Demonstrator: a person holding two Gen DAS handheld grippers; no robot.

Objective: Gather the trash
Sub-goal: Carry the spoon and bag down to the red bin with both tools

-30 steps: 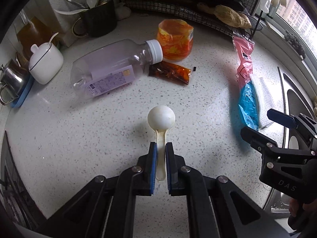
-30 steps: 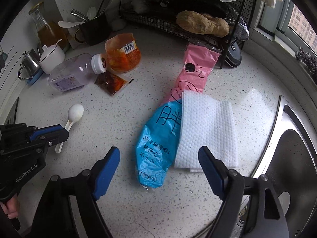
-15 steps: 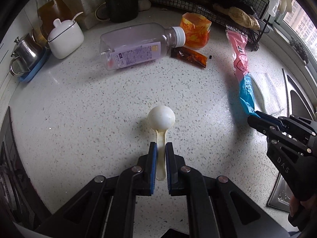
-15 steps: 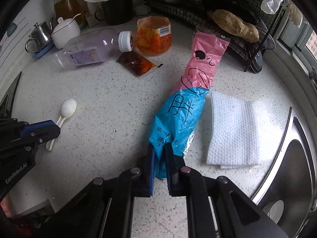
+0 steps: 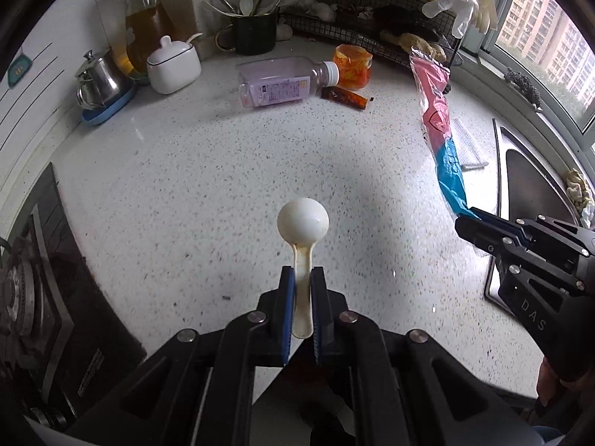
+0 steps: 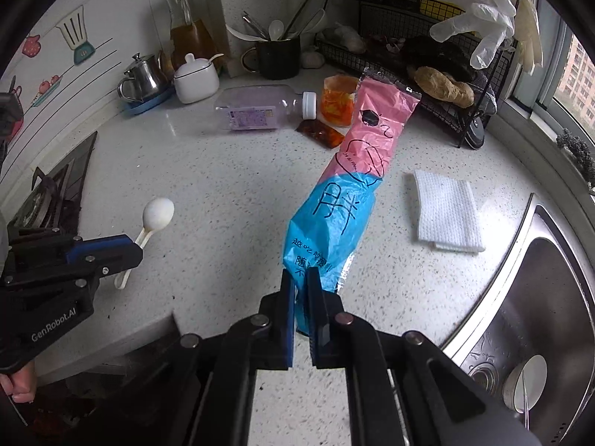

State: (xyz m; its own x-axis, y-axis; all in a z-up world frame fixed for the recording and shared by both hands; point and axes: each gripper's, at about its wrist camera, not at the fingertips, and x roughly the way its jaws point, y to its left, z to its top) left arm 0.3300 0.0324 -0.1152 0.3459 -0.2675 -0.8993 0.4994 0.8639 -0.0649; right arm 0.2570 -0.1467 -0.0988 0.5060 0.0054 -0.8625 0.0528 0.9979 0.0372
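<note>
Above the speckled white bench (image 5: 186, 186), near its front edge, the left gripper (image 5: 302, 297) is closed on the handle of a white spoon (image 5: 303, 223), bowl pointing away, lifted off the surface. Toward the back edge lie a clear bottle (image 5: 282, 83) on its side, an orange cup (image 5: 352, 66) just beside its cap, and a dark sauce packet (image 5: 345, 97) in front of them. Further right, the right gripper (image 6: 301, 297) is clamped on the blue end of a long pink-and-blue wrapper (image 6: 349, 186), which stretches away above the bench. A folded white cloth (image 6: 446, 215) lies near the right edge, beside the sink (image 6: 539, 297).
</note>
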